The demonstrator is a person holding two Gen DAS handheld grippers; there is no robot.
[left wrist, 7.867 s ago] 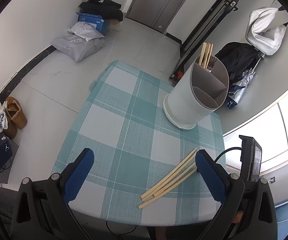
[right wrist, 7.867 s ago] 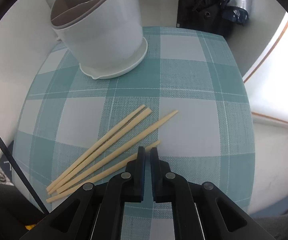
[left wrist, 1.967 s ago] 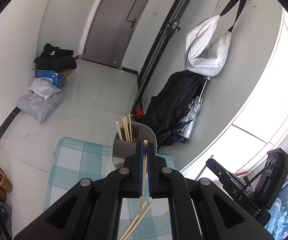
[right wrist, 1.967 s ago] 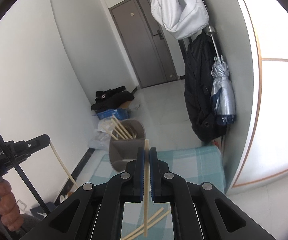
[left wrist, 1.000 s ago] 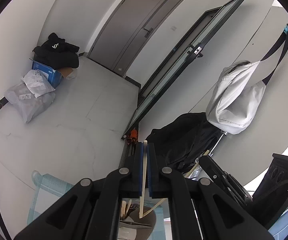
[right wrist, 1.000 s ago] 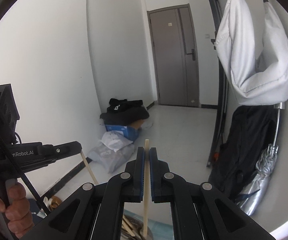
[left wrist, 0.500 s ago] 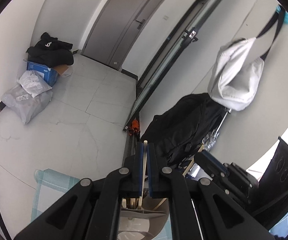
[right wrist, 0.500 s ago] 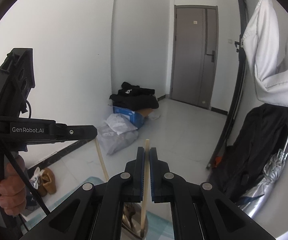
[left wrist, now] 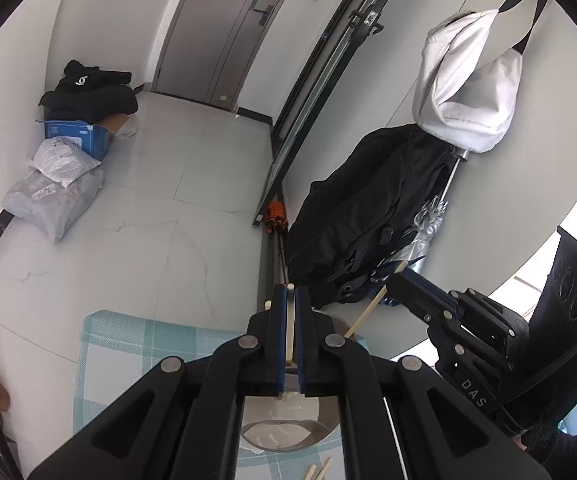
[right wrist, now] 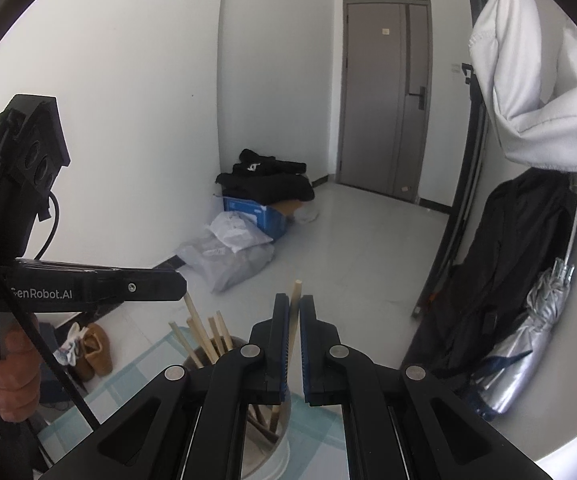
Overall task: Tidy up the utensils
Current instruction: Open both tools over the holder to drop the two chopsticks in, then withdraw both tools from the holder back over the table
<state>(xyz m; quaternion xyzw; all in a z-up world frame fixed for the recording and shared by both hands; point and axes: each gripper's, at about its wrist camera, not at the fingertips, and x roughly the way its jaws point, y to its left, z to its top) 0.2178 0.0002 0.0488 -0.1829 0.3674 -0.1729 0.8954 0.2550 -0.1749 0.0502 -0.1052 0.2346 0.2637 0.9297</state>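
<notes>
My left gripper is shut on an upright pale wooden chopstick, directly above the grey-rimmed white utensil holder. The chopstick's lower end reaches into the holder. Coming in from the right, my right gripper holds a second chopstick slanting down to the holder's rim. In the right wrist view, the right gripper is shut on that chopstick over the holder, where several chopsticks stand. The left gripper is at the left with its chopstick.
The holder stands on a teal checked tablecloth. Two loose chopsticks lie on it near the front. A person's hand grips the left gripper's handle. Bags, a box and shoes lie on the floor beyond; a jacket and an umbrella hang at the right.
Both grippers have sunk toward the holder with their chopsticks. The holder and the tablecloth now fill more of both views. Both grips are unchanged.
</notes>
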